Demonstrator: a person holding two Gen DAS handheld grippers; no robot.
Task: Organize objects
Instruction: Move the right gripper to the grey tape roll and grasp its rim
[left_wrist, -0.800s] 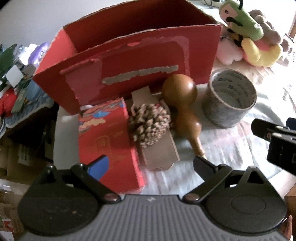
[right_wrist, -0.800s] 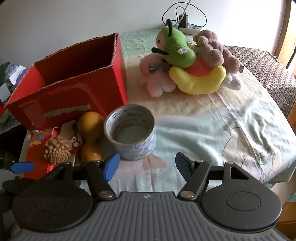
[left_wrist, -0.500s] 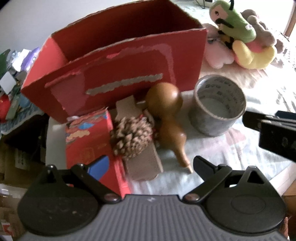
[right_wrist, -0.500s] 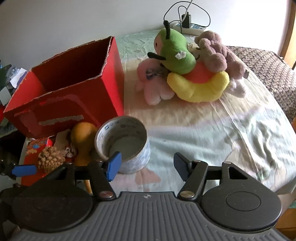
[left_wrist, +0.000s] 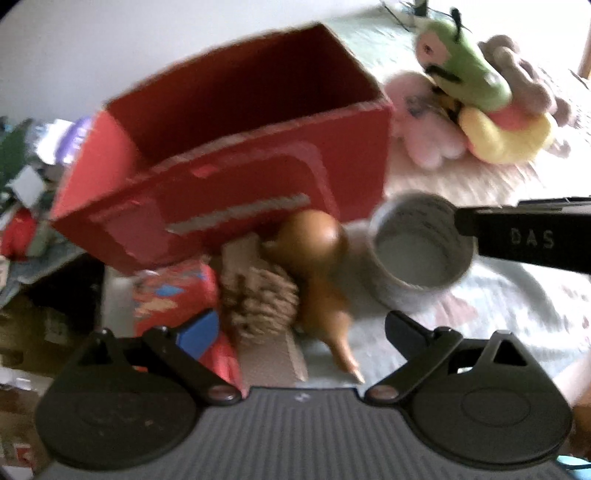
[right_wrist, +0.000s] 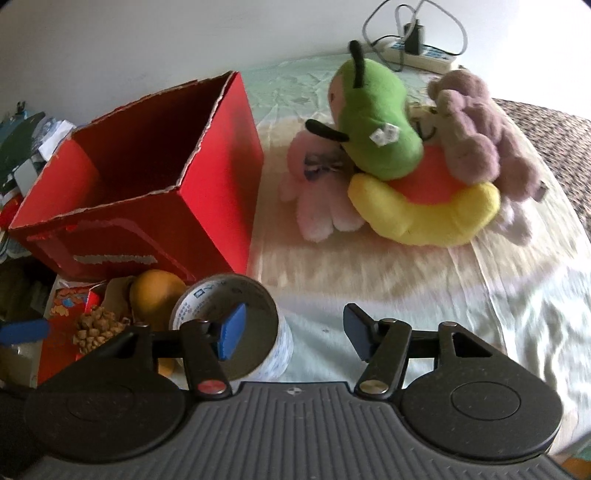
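An open red cardboard box (right_wrist: 147, 177) stands at the left on the cloth-covered table. In front of it lie a brown gourd (left_wrist: 317, 266), a pine cone (left_wrist: 262, 302), a red packet (left_wrist: 173, 291) and a grey tape roll (right_wrist: 282, 347). My right gripper (right_wrist: 295, 332) is open. Its blue-padded finger (right_wrist: 232, 332) hangs over the roll's opening and its other finger is outside the roll's right wall. My left gripper (left_wrist: 299, 328) is open above the pine cone and gourd, holding nothing. That view is blurred.
A heap of plush toys (right_wrist: 399, 155) lies at the back right. A power strip with cables (right_wrist: 417, 55) sits by the wall. Clutter (right_wrist: 22, 140) fills the area left of the box. Bare cloth (right_wrist: 461, 295) stretches right of the roll.
My right gripper has moved left and down onto the tape roll, so the roll's wall now sits between its fingers. My left gripper has advanced over the pine cone and gourd.
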